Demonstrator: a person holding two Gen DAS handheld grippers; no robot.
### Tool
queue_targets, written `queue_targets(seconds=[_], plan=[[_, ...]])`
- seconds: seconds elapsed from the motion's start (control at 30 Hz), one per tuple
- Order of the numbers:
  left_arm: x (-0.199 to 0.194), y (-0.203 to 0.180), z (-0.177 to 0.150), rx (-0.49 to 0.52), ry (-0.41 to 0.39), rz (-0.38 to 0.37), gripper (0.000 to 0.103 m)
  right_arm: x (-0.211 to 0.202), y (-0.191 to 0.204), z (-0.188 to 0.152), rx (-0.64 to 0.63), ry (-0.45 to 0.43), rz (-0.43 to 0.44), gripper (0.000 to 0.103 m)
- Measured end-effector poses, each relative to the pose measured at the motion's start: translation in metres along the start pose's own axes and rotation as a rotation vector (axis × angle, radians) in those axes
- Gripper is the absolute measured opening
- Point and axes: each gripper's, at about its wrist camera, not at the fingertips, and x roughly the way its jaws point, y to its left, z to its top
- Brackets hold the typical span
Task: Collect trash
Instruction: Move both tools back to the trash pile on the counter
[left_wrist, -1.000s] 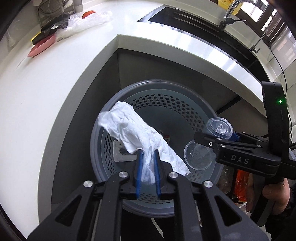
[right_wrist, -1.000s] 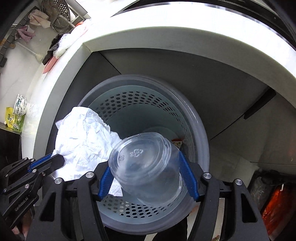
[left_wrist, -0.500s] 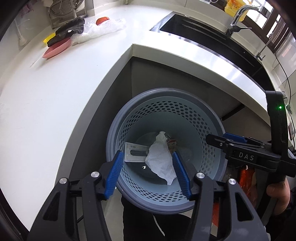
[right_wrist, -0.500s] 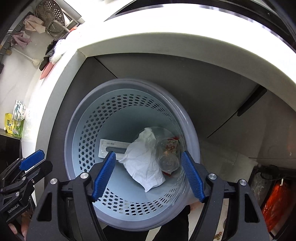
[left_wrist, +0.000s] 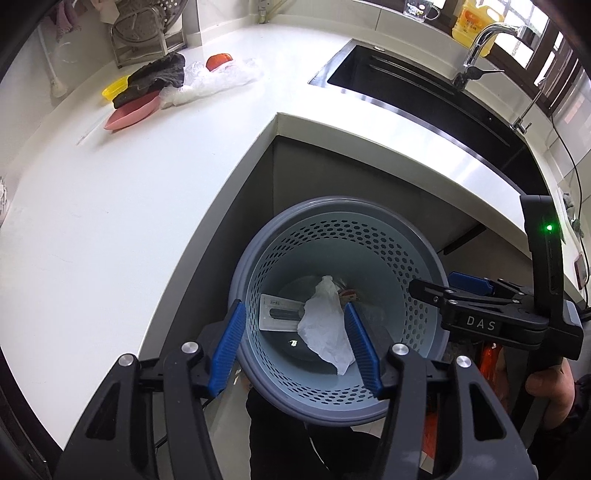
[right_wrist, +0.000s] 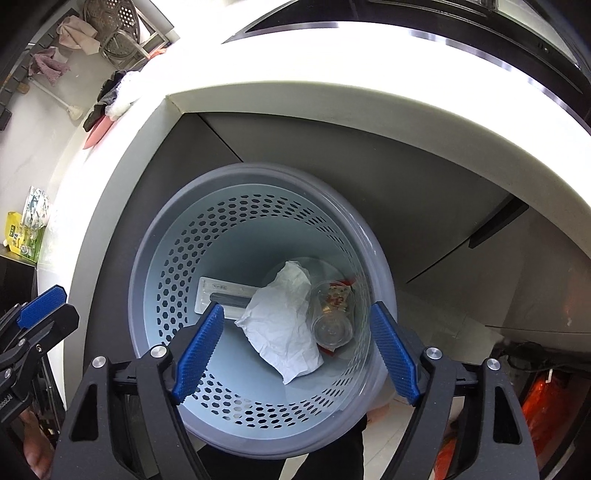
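Note:
A grey-blue perforated trash basket (left_wrist: 332, 202) (right_wrist: 258, 170) stands on the floor in the counter's inner corner, below both grippers. At its bottom lie a crumpled white paper (left_wrist: 325, 325) (right_wrist: 284, 325), a clear plastic cup (right_wrist: 330, 314) on its side, a flat white package (left_wrist: 277, 314) (right_wrist: 225, 291) and a red wrapper (right_wrist: 340, 291). My left gripper (left_wrist: 292, 308) hangs open above the basket with nothing between its pads. My right gripper (right_wrist: 296, 309) is over the basket too; its jaws are opening wide and hold nothing.
A white countertop (left_wrist: 110, 203) wraps round the basket, with a black sink (left_wrist: 406, 92) and tap behind. A pink plate (left_wrist: 129, 114), dark cloth (left_wrist: 159, 74) and clear plastic bag (left_wrist: 218, 77) lie at the far left. An orange bag (right_wrist: 543, 402) sits on the floor at right.
The left gripper let go of the white paper and the right one let go of the clear cup; both dropped into the basket. Both jaws spread apart, and the left gripper rose.

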Motion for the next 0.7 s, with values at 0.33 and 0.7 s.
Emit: queue_targets(seconds=[0.33,0.7], plan=[[-0.016,0.009,0.001,-0.030,-0.027,0.007,0.055,-0.025,0.006,-0.004,-0.061,-0.074,0.084,0.077],[-0.051,0.041,0.017,-0.094,-0.107,0.026,0.066,-0.084,0.007,-0.013,-0.086,-0.197,0.003,0.077]])
